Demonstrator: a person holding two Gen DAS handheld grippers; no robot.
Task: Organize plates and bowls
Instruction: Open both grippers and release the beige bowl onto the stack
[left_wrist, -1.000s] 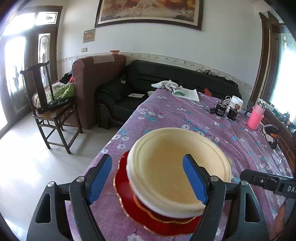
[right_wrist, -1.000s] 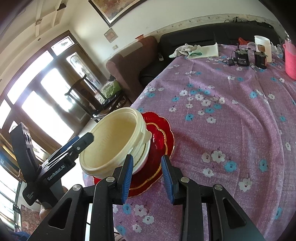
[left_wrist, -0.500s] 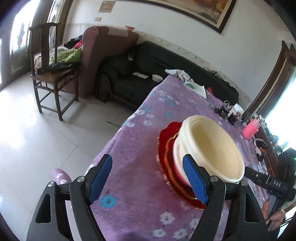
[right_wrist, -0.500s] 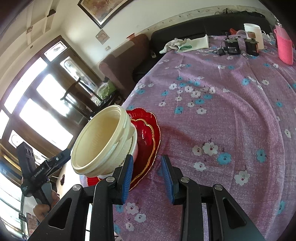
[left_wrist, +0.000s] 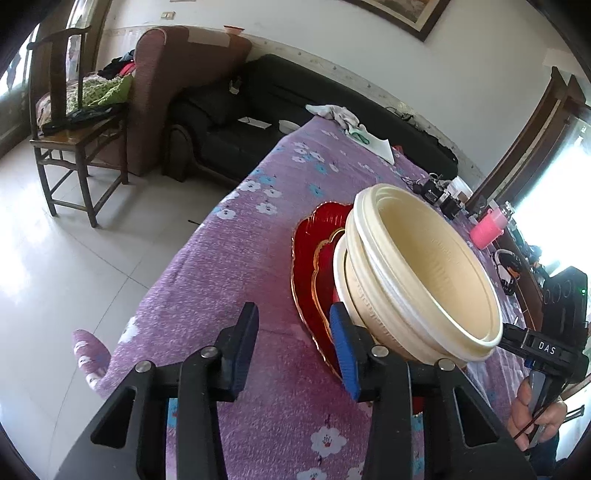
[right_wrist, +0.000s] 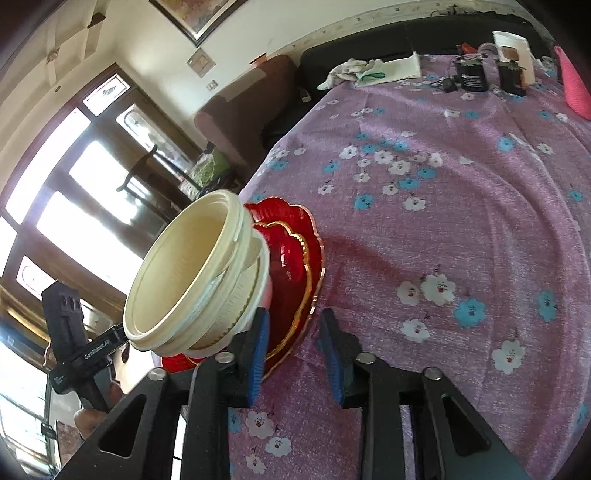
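Observation:
Cream bowls (left_wrist: 417, 273) are nested in a stack on two stacked red scalloped plates (left_wrist: 314, 254) on the purple floral tablecloth (left_wrist: 258, 236). My left gripper (left_wrist: 291, 343) is open and empty at the stack's left side, its right finger (left_wrist: 343, 347) close to the plates' rim. In the right wrist view the bowl stack (right_wrist: 195, 277) and red plates (right_wrist: 295, 258) sit left of centre. My right gripper (right_wrist: 295, 350) is open and empty; the plates' near rim lies just ahead of its left finger (right_wrist: 258, 350).
At the table's far end lie a white cloth (right_wrist: 373, 70), black boxes (right_wrist: 472, 75), a white cup (right_wrist: 513, 44) and a pink bottle (left_wrist: 487, 229). Left of the table are the floor, a wooden chair (left_wrist: 74, 122), a brown armchair (left_wrist: 177, 85) and a black sofa (left_wrist: 258, 99).
My left gripper has swung from over the bowls to the stack's left side and its fingers have narrowed. My right gripper has moved closer to the plates' rim. The stack has not moved.

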